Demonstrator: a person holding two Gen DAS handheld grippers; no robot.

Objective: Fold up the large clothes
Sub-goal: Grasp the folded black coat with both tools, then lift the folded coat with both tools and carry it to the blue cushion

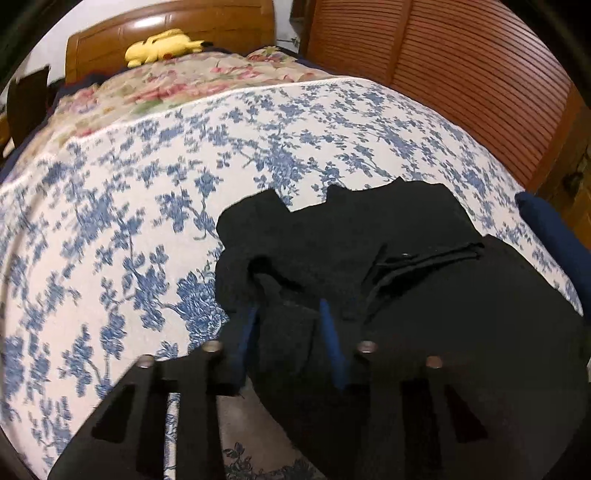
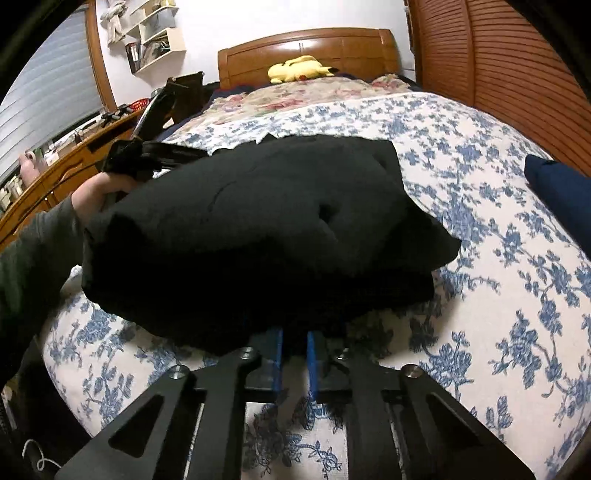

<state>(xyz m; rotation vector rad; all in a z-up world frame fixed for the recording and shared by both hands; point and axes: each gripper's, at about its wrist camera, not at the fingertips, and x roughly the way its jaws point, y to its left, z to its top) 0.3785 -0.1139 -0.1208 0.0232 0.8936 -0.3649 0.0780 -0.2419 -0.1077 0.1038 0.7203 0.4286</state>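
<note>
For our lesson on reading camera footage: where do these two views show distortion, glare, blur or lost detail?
Left wrist view: the fisheye bows the bedspread into a dome; glare on the headboard; the print is smeared at the left edge. Right wrist view: dark corners; the black garment is so dark that its folds barely show.

The black garment (image 2: 258, 236) is hiding the tips of the right gripper (image 2: 294, 338), and its near edge is being cut off in the left view.
</note>
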